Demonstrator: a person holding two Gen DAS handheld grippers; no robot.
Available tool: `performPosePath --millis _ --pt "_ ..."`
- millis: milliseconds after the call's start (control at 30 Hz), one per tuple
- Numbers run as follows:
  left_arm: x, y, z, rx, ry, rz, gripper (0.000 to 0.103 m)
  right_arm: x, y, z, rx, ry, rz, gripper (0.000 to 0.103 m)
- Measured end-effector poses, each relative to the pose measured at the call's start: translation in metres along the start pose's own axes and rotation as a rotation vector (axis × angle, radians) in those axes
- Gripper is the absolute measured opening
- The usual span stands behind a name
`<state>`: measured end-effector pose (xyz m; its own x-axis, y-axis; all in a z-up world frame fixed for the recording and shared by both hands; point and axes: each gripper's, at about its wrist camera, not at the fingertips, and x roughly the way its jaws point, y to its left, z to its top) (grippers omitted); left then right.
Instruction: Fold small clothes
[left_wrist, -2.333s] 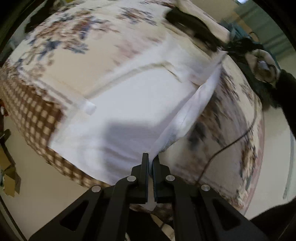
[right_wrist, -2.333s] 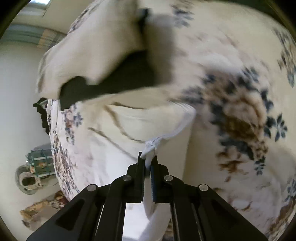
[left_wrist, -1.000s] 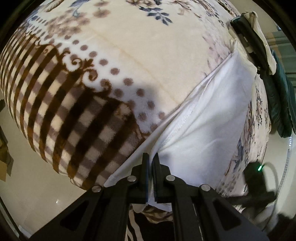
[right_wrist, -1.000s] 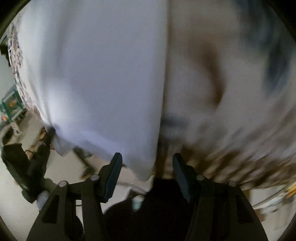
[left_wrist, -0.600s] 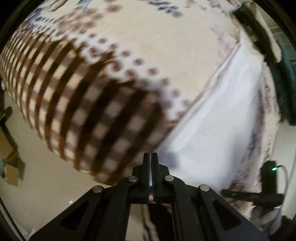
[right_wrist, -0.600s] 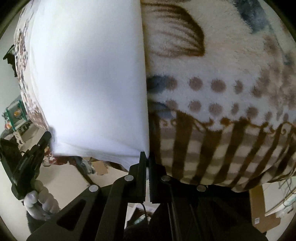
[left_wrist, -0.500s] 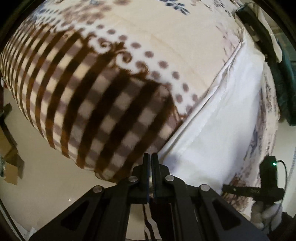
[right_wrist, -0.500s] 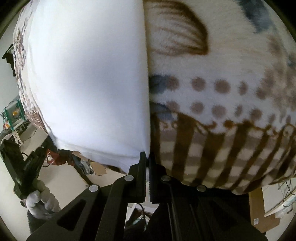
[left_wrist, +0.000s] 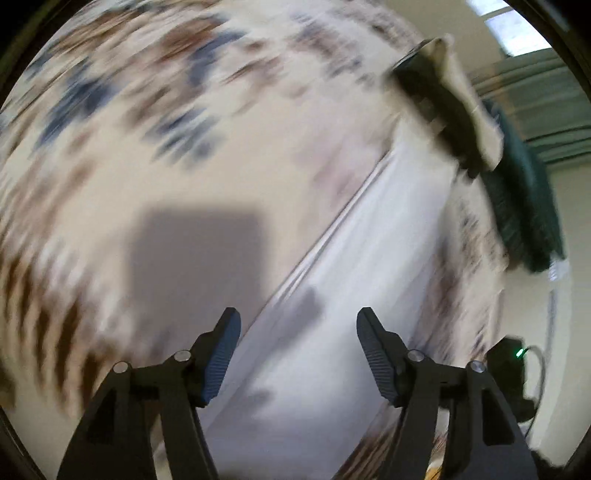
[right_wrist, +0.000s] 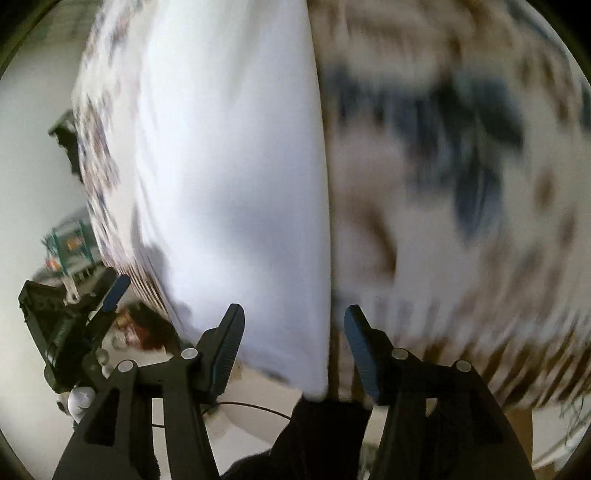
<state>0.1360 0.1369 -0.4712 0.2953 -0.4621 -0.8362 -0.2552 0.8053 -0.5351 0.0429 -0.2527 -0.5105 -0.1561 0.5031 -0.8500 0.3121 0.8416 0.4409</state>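
A white garment (left_wrist: 332, 332) lies flat as a long folded strip on a floral blanket (left_wrist: 166, 155). It also shows in the right wrist view (right_wrist: 229, 166), with a straight folded edge down the middle. My left gripper (left_wrist: 297, 328) is open and empty just above the garment's near end. My right gripper (right_wrist: 293, 325) is open and empty over the garment's near corner. The left gripper also appears at the lower left of the right wrist view (right_wrist: 74, 325). Both views are motion-blurred.
A stack of dark and cream folded clothes (left_wrist: 443, 99) and a dark green piece (left_wrist: 524, 206) lie at the blanket's far end. The blanket's striped brown border (right_wrist: 480, 369) hangs over the near edge. Floor and a small cart (right_wrist: 70, 243) lie beyond.
Both grippers were shut on the garment's near edge half a second ago; both have opened and let it go. The garment now lies on the blanket and both cameras have lifted back.
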Motion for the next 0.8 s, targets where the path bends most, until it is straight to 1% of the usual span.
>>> performPosePath --millis 33,67,100,167,200,267,300,333,367,400,467,500,533,567,633,667,700,733,767,800 --pt "0.012 -0.009 0.014 0.008 0.003 -0.02 0.063 -0.013 0.0 0.021 0.006 -0.031 -0.002 0.059" --pt "0.027 -0.025 0.036 0.023 0.006 -0.045 0.063 -0.031 0.0 0.051 0.018 -0.072 -0.007 0.059" --pt "0.044 -0.04 0.061 0.046 0.005 -0.067 0.063 -0.045 -0.001 0.075 0.03 -0.128 -0.006 0.059" --pt "0.074 -0.071 0.099 0.115 0.012 -0.094 0.063 -0.064 -0.003 0.111 0.046 -0.203 -0.01 0.059" --pt "0.092 -0.088 0.12 0.162 0.024 -0.098 0.063 -0.078 -0.005 0.137 0.07 -0.256 -0.003 0.059" --pt "0.124 -0.117 0.151 0.243 0.043 -0.095 0.063 -0.096 -0.011 0.179 0.101 -0.304 0.052 0.059" --pt "0.142 -0.129 0.168 0.287 0.054 -0.083 0.063 -0.099 -0.011 0.189 0.11 -0.322 0.069 0.059" --pt "0.156 -0.139 0.181 0.318 0.064 -0.071 0.063 -0.108 -0.013 0.213 0.118 -0.352 0.088 0.059" --pt "0.168 -0.147 0.192 0.344 0.073 -0.065 0.063 -0.111 -0.012 0.228 0.12 -0.373 0.089 0.059" --pt "0.181 -0.155 0.202 0.366 0.082 -0.057 0.063 -0.116 -0.009 0.244 0.117 -0.397 0.095 0.059" --pt "0.199 -0.165 0.215 0.404 0.099 -0.043 0.063 -0.122 -0.007 0.276 0.114 -0.401 0.126 0.059" --pt "0.205 -0.169 0.219 0.424 0.103 -0.041 0.063 -0.124 -0.019 0.292 0.108 -0.396 0.134 0.059" --pt "0.208 -0.171 0.221 0.438 0.107 -0.038 0.063 -0.124 -0.019 0.304 0.102 -0.399 0.139 0.059" --pt "0.212 -0.173 0.222 0.456 0.109 -0.03 0.063 -0.123 -0.018 0.315 0.091 -0.399 0.118 0.059" --pt "0.218 -0.172 0.226 0.475 0.108 -0.007 0.063 -0.118 -0.021 0.324 0.099 -0.422 -0.003 0.057" --pt "0.22 -0.166 0.228 0.46 0.12 -0.019 0.063 -0.119 -0.028 0.332 0.126 -0.432 -0.06 0.05" --pt "0.22 -0.161 0.231 0.433 0.128 -0.044 0.063 -0.119 -0.033 0.336 0.153 -0.425 -0.071 0.047" --pt "0.223 -0.159 0.236 0.411 0.131 -0.066 0.063 -0.123 -0.038 0.338 0.172 -0.418 -0.042 0.047" --pt "0.222 -0.155 0.238 0.389 0.138 -0.099 0.063 -0.125 -0.038 0.337 0.168 -0.413 -0.017 0.052" --pt "0.22 -0.15 0.239 0.369 0.148 -0.135 0.063 -0.127 -0.04 0.34 0.157 -0.408 0.035 0.052"
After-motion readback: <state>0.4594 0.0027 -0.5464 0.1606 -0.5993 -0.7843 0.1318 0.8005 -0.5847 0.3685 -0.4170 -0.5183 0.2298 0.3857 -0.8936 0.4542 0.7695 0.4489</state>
